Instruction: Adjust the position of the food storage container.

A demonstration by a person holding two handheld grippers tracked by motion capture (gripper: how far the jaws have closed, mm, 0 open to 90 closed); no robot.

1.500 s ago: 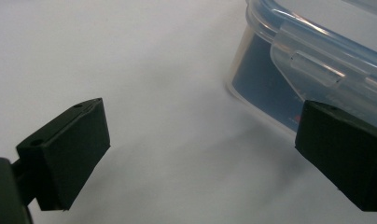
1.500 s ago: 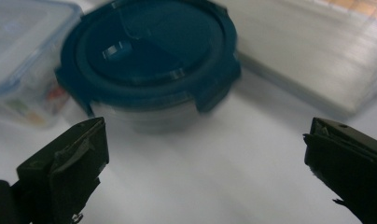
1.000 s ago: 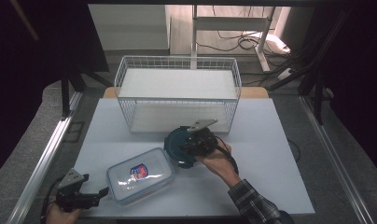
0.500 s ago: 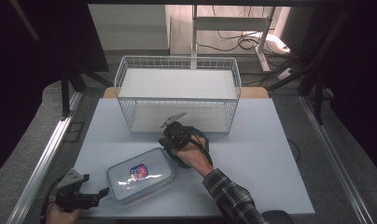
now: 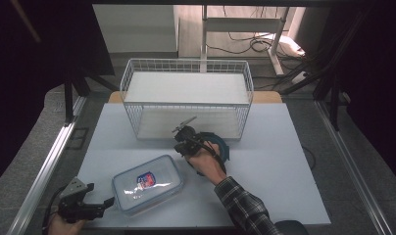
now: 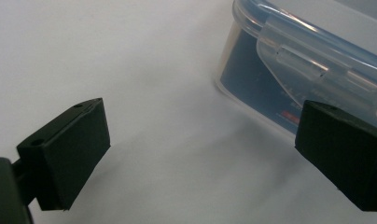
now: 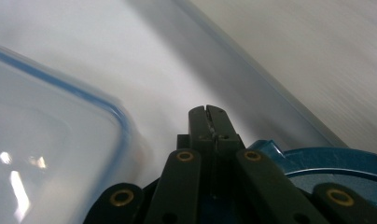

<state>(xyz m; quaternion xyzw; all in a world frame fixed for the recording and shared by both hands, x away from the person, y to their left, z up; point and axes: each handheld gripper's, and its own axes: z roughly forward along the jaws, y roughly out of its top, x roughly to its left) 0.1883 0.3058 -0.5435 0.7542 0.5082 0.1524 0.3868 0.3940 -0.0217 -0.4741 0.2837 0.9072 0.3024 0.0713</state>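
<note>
Surroundings, high view: dark room around a pale worktop point(image 5: 284, 161), grey floor on both sides, cables on the floor beyond the far edge.
Basket, high view: white wire basket point(image 5: 186, 98) at the far middle of the worktop, its long side toward the person.
Box, high view: clear lidded box point(image 5: 147, 183) with a red and blue label inside, lying near the front left.
Left tongs, high view: left tongs point(image 5: 108, 201) at the front left corner, held by a hand, tips just beside the box's left end.
Right tongs, high view: right tongs point(image 5: 179, 142) in front of the basket, over a blue round lid point(image 5: 220, 147), held by a hand with a plaid sleeve point(image 5: 245, 208).
Left gripper view: jaws spread wide over bare white surface; the box's latch corner point(image 6: 308, 70) lies near the right jaw.
Right gripper view: jaws pressed together with nothing visible between them; the blue lid point(image 7: 326, 163) sits under them, and the box's blue-edged corner point(image 7: 60, 154) is close on the left, blurred.
</note>
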